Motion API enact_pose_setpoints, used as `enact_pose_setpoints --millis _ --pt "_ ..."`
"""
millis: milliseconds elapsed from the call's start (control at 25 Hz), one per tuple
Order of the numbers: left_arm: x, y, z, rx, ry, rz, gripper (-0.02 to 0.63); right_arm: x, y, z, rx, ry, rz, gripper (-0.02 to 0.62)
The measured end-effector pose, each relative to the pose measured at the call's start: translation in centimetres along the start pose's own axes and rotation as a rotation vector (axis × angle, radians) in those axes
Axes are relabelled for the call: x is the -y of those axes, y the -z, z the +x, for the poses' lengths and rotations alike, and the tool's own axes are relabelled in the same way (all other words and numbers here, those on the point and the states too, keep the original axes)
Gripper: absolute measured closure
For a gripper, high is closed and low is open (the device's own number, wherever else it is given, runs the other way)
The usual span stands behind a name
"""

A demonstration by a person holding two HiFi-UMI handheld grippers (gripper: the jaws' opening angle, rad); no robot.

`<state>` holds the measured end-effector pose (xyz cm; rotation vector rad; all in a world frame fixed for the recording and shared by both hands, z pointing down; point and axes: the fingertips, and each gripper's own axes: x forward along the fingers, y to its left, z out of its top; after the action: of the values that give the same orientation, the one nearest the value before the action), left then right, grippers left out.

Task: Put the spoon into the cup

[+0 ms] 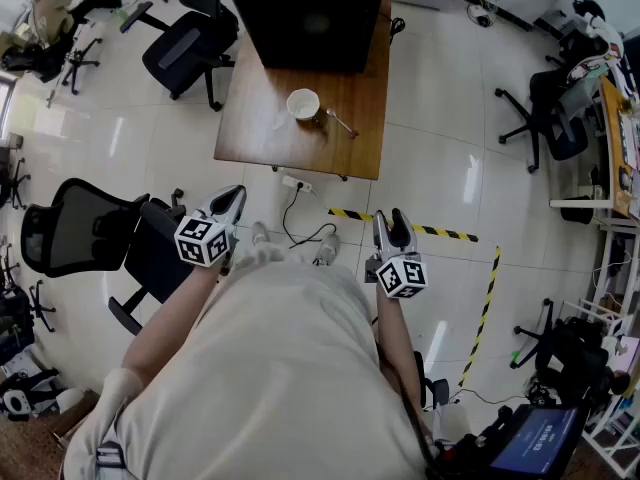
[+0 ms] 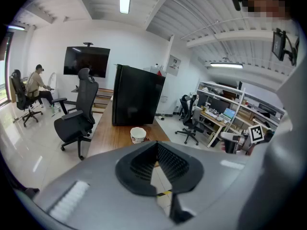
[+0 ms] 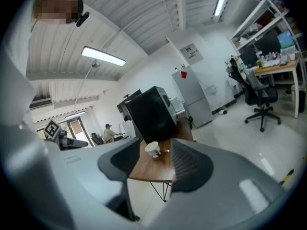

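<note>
Small metal spoon lies flat on brown wooden counter, just beside upright white round cup. Both well apart from grippers. Right gripper: jaws spread wide, empty. Left gripper: jaws closed at tips, empty. Likely step: approach. Close in on counter, set right jaws across spoon handle, avoid nudging cup.

Glossy white tile floor — black office chairs, wooden table.

table smooth brown wood | floor glossy white tile | cup white, matt | spoon shiny metal | chair black mesh
</note>
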<state>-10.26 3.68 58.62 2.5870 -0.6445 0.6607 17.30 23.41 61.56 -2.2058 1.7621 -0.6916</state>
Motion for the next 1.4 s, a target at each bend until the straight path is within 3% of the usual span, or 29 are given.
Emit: enact_pose_setpoints --millis 360,760,1200,1400 --pt "2.9 1.4 0.2 0.041 -0.046 -0.074 0.606 1.4 -1.5 1.6 -0.047 -0.103 -0.06 0.405" --pt "-0.7 -0.3 2.4 0.055 -0.027 -0.058 0.606 0.5 -1.6 4.1 -0.083 -0.07 -0.083 0.41" --pt "-5.3 -6.8 8.7 0.039 0.211 -0.01 0.606 -1.7 -2.0 10.3 -0.121 0.08 -0.097 0.419" --pt "-7.9 -8.6 11.3 0.012 0.283 0.009 0.606 -2.2 -1.4 13.0 -0.163 0.167 -0.117 0.423"
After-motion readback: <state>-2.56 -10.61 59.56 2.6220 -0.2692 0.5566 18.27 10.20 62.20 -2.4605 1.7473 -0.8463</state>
